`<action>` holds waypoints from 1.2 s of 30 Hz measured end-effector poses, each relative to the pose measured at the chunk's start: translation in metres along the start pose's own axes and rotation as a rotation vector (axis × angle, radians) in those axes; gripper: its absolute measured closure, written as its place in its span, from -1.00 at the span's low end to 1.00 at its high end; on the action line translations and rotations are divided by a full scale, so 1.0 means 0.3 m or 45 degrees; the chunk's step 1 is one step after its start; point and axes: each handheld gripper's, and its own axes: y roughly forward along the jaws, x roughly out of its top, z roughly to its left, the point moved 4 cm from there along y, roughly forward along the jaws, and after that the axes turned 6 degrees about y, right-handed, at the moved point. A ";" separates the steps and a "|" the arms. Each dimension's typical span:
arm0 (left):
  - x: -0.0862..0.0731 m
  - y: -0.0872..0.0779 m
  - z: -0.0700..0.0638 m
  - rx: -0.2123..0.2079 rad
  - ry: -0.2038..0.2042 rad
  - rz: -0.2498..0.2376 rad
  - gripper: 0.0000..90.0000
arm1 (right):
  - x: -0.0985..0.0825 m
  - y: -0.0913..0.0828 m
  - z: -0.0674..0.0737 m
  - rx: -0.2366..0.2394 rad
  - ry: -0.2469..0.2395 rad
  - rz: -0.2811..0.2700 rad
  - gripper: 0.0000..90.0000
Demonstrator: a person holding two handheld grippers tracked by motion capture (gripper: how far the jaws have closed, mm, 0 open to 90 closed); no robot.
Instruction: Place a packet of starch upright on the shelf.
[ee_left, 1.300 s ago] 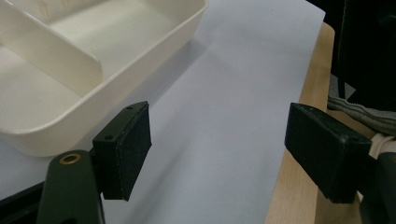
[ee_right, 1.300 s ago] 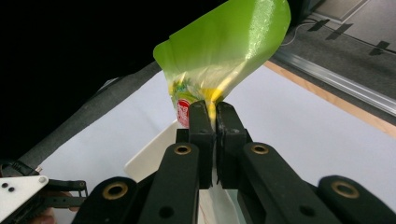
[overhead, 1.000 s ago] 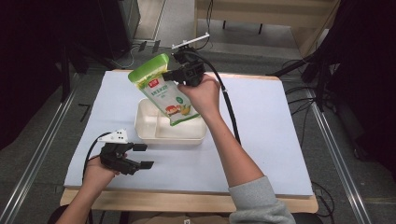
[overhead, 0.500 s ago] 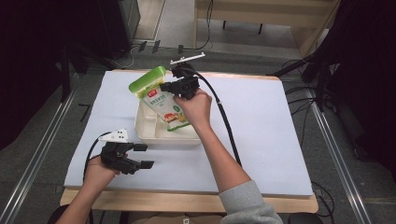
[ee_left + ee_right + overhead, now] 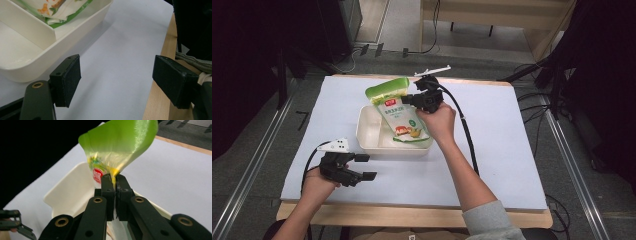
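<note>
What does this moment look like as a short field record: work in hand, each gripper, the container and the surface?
work: placing a green snack pouch into a white divided tray
right gripper: shut on the pouch's side edge, pouch tilted
pouch position: lower end inside the tray's right compartment, green top above the far rim
left gripper: open, holds nothing, near the table's front edge, apart from the tray
tray: left compartment holds nothing
surface: white sheet over a wooden table
</note>
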 end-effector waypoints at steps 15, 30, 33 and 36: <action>0.003 0.013 -0.009 -0.021 0.016 0.016 -0.47 | -0.064 -0.068 -0.109 -0.029 0.065 -0.006 0.97; -0.001 0.026 -0.008 -0.010 0.026 0.041 -0.47 | -0.116 -0.074 -0.179 -0.060 0.130 0.073 0.31; -0.003 0.023 -0.004 -0.007 0.010 0.037 -0.47 | -0.122 -0.079 -0.175 -0.065 0.064 0.061 0.15; -0.002 0.022 -0.003 -0.005 0.010 0.036 -0.47 | -0.122 -0.088 -0.171 -0.060 0.067 0.080 0.12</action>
